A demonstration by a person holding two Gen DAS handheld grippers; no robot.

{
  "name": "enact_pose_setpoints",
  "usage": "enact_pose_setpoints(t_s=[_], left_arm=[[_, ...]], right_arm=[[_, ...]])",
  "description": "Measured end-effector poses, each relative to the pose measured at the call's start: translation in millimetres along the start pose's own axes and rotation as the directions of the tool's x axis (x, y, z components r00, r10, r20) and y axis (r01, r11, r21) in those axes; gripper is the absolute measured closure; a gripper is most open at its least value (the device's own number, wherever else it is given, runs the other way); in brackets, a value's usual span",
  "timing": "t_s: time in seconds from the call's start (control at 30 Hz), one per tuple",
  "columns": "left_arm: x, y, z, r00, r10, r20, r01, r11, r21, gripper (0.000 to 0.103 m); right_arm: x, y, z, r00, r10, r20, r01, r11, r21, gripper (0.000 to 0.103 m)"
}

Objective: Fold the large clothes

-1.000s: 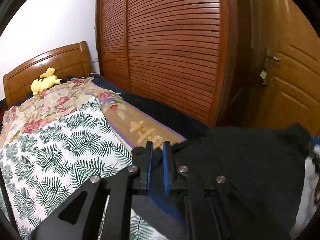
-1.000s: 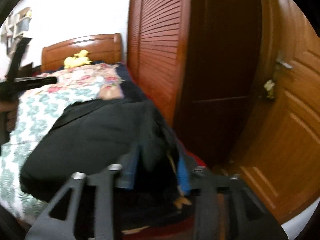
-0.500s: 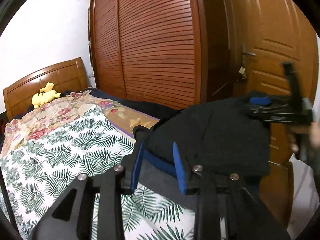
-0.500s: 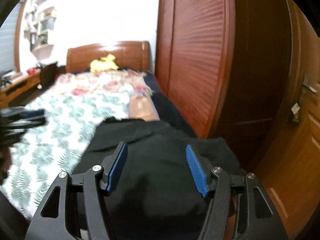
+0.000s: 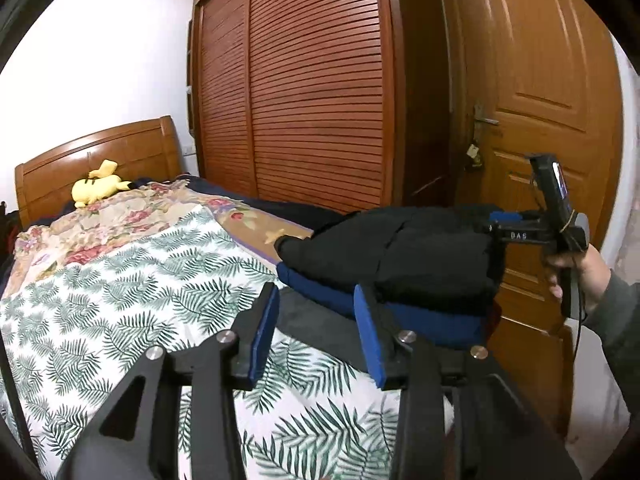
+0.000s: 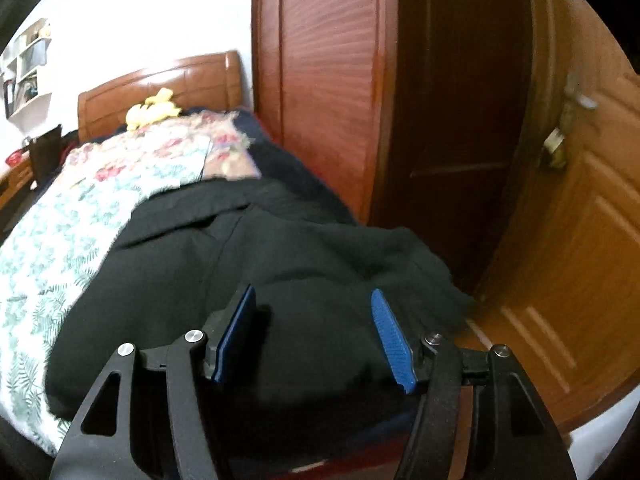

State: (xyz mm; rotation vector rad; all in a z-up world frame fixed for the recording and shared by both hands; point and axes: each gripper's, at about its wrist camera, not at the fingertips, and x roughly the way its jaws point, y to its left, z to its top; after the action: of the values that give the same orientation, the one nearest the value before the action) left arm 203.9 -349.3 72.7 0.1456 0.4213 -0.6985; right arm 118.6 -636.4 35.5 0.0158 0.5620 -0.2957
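A black garment [image 5: 404, 248] lies bunched in a thick fold at the foot of the bed [image 5: 120, 280], on top of a blue layer [image 5: 320, 292] whose edge shows beneath it (whether that blue is a lining or a separate piece cannot be told). The bed carries a palm-leaf cover [image 5: 100, 300] with a floral quilt [image 5: 120, 216] beyond it, and a yellow plush toy [image 5: 98, 188] rests by the wooden headboard [image 5: 100, 148].

The left gripper [image 5: 316, 320] hovers just short of the blue edge, its jaws opening, with nothing pressed between the blue pads. The right gripper [image 6: 314, 332] sits low over the black garment [image 6: 240, 280], its jaws standing apart and the cloth lying under them, not pinched. In the left wrist view the right gripper [image 5: 500, 222] reaches the far side of the pile, held by a hand [image 5: 576, 272]. A slatted wardrobe [image 5: 312, 88] and a panelled door [image 5: 540, 80] stand behind.
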Motion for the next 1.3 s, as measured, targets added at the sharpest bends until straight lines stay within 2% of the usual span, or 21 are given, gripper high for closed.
enact_pose_setpoints(t_s=[0.13, 0.23, 0.3, 0.4, 0.53, 0.67, 0.8, 1.0, 1.07, 1.13, 1.3], left_arm=[[-20, 0, -8, 1.0, 0.008, 0.006, -0.008, 1.0, 0.0, 0.065], [-39, 0, -15, 1.0, 0.019, 0.011, -0.019, 1.0, -0.005, 0.065], [-50, 2, -21, 0.999, 0.054, 0.003, -0.053, 0.998, -0.012, 0.065], [-67, 11, -32, 0.997, 0.083, 0.009, -0.083, 0.996, -0.037, 0.065], [-88, 26, -50, 0.988, 0.155, 0.009, -0.154, 0.985, -0.077, 0.065], [-107, 43, -71, 0.97, 0.242, -0.009, -0.242, 0.967, -0.079, 0.065], [-124, 61, -93, 0.969, 0.245, -0.036, -0.247, 0.962, -0.114, 0.065], [-158, 82, -126, 0.943, 0.325, -0.067, -0.332, 0.928, -0.17, 0.065], [-171, 89, -139, 0.93, 0.358, -0.084, -0.368, 0.913, -0.177, 0.065], [-184, 94, -150, 0.912, 0.398, -0.097, -0.41, 0.895, -0.179, 0.065], [-215, 109, -169, 0.892, 0.435, -0.121, -0.452, 0.861, -0.233, 0.065]], right_arm=[[-35, 22, -6, 0.998, 0.007, 0.065, -0.006, 1.0, -0.019, 0.039], [-57, 47, -13, 0.995, 0.043, 0.095, -0.04, 0.999, -0.032, 0.032], [-67, 65, -17, 0.991, 0.071, 0.111, -0.067, 0.997, -0.043, 0.025], [-77, 98, -22, 0.981, 0.124, 0.146, -0.116, 0.991, -0.062, 0.019], [-90, 149, -36, 0.963, 0.192, 0.187, -0.176, 0.98, -0.096, 0.016], [-94, 192, -51, 0.944, 0.267, 0.193, -0.249, 0.962, -0.11, 0.015], [-96, 232, -71, 0.928, 0.323, 0.187, -0.305, 0.945, -0.121, 0.015], [-99, 276, -96, 0.917, 0.367, 0.158, -0.35, 0.928, -0.129, 0.014], [-101, 291, -103, 0.917, 0.373, 0.141, -0.357, 0.926, -0.123, 0.013], [-104, 303, -108, 0.909, 0.397, 0.129, -0.382, 0.915, -0.127, 0.013], [-118, 335, -119, 0.891, 0.439, 0.117, -0.425, 0.896, -0.129, 0.013]])
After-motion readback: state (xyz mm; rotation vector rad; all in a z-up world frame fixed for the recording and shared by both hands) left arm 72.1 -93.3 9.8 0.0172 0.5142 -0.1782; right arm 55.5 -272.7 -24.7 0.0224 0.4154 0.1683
